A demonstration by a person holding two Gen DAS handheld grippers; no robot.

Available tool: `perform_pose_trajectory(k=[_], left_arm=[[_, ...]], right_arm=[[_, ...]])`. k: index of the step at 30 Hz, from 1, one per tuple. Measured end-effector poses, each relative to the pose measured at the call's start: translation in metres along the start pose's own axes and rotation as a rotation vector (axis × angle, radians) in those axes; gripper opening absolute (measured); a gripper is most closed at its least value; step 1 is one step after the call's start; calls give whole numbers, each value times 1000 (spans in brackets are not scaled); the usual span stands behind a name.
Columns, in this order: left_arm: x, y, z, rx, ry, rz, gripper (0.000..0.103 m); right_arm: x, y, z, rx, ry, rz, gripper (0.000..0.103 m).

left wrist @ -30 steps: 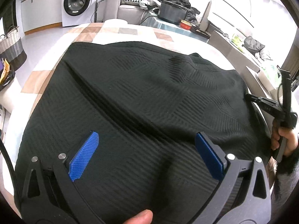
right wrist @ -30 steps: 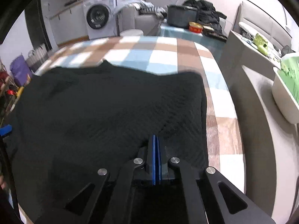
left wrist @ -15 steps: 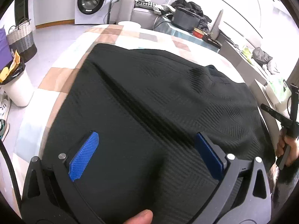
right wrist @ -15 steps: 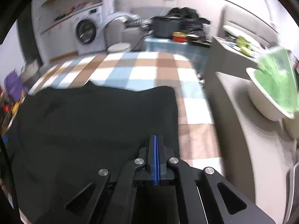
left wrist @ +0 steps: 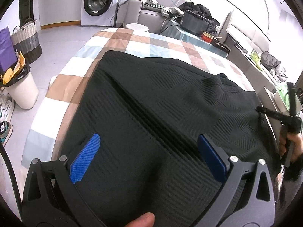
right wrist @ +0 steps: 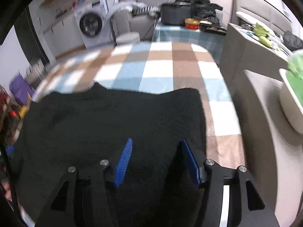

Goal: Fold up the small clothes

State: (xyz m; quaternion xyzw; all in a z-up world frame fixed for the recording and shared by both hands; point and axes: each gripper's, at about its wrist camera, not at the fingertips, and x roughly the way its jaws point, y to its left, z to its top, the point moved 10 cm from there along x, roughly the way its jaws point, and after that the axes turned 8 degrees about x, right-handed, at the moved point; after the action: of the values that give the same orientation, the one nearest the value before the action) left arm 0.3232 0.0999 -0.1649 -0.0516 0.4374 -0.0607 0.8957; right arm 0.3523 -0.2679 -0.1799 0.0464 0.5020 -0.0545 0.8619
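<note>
A black ribbed knit garment [left wrist: 161, 109] lies spread over the checkered table [left wrist: 142, 41], with a long crease running across its middle. My left gripper [left wrist: 149, 151] hovers open above its near part, blue pads wide apart and nothing between them. In the right wrist view the same garment [right wrist: 113, 117] fills the near table. My right gripper [right wrist: 155, 158] hangs over the garment's right part with its jaws opening; the pads stand apart and press on nothing. The right gripper's black frame [left wrist: 278, 115] and the hand holding it show at the right edge of the left wrist view.
A white bin [left wrist: 20, 92] and a woven basket [left wrist: 26, 37] stand on the floor at the left. A washing machine [left wrist: 96, 1], a sofa with clothes and a side table with a dark pot [left wrist: 195, 24] are beyond. A white tub [right wrist: 289, 102] sits on the grey ledge at the right.
My right gripper was shut on the garment's edge and has now opened, letting the cloth go. Both views have shifted, the left one showing more of the table's far end.
</note>
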Motion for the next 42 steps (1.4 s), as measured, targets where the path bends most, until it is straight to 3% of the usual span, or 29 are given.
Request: perform_pose_trajectory(k=[2,3,4,5,10,14,20,22,25,27,29,34,38,40,41,42], left_arm=[[3,0,0,-2,5,-5,102],[4,1,-1,-4,6,-6,102],[5,2,-1,-4,9,-6,102],[7,2,-2,-3,12,-6,102],[9,2,-1,-2,15,-10,102],[9,4,-2,-7,15,-6,102],[11,18,-5,-44,28,17,102],[12,25,-7,-61,32,24,102],[9,37,-9,-90,32,37,102],[4,44,-10,-101,28,44,102],[0,50,-13,-105,24,58,102],[-14,69,-36,-151,48,95,100],[-23,70,-56,-136,83,92,74],[-26,67,-64,-117,82,85,67],[-28,65,-66,-108,76,83,53],[-31,63,-69,-99,68,76,46]], right_arm=[[6,4,0,-62,-28,-49,50],[5,7,0,-85,-34,-55,34],[4,7,0,-93,-38,-68,24],[3,3,2,-95,-49,-91,7],[-17,-2,9,-70,-140,-17,4],[-29,-6,15,-46,-188,-15,4],[-8,-20,16,52,-131,-21,4],[-3,-25,14,70,-104,-13,4],[-10,-28,12,85,-81,22,14],[-23,-26,9,79,-98,51,34],[-42,-19,-1,79,-120,115,46],[-73,13,-46,-25,-117,176,54],[-88,26,-76,-61,-125,196,57],[-93,32,-90,-66,-130,212,57],[-94,34,-95,-71,-128,219,57],[-96,37,-100,-75,-128,223,57]])
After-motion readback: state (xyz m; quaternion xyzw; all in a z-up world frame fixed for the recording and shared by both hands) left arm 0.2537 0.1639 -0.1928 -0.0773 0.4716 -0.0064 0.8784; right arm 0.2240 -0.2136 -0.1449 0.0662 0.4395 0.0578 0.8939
